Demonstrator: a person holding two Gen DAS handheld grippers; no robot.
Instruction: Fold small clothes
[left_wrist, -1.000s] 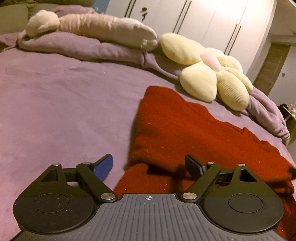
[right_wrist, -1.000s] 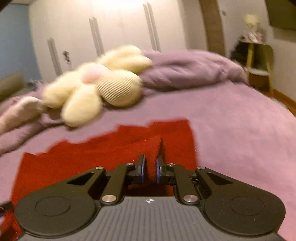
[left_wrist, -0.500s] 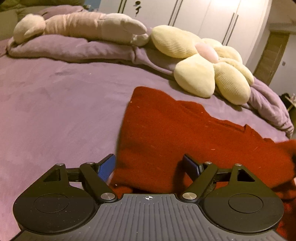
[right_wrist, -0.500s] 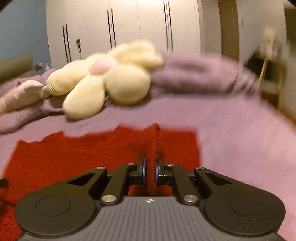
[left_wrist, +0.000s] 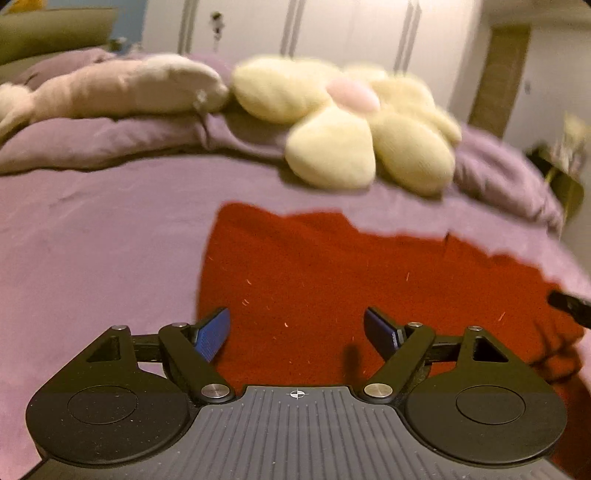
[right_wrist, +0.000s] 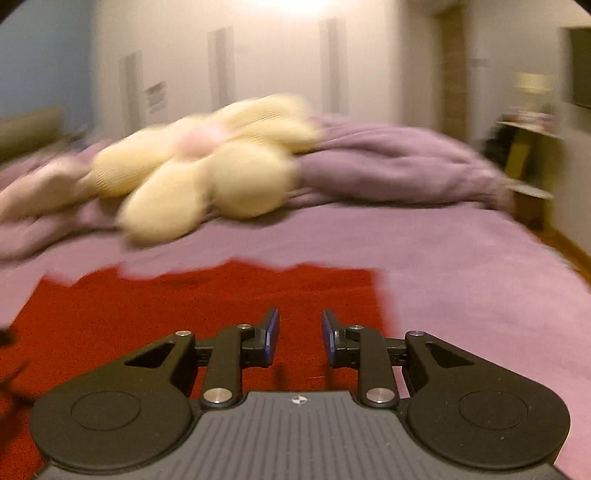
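Note:
A red knit garment (left_wrist: 332, 269) lies flat on the purple bed (left_wrist: 96, 243). My left gripper (left_wrist: 297, 330) is wide open and empty above the garment's left near part. In the right wrist view the same garment (right_wrist: 177, 314) spreads below my right gripper (right_wrist: 298, 330), which is open and empty over its right near part, close to the right edge. A dark tip of the right gripper (left_wrist: 570, 306) shows at the far right of the left wrist view.
A cream flower-shaped cushion (left_wrist: 351, 129) and a long pinkish plush (left_wrist: 110, 88) lie on a bunched purple duvet (right_wrist: 399, 166) at the back of the bed. White wardrobes stand behind. A yellow side table (right_wrist: 528, 155) stands right of the bed.
My right gripper has opened and let go of the red fabric fold it held, which now lies flat. Both grippers have shifted over the garment; the left stays open.

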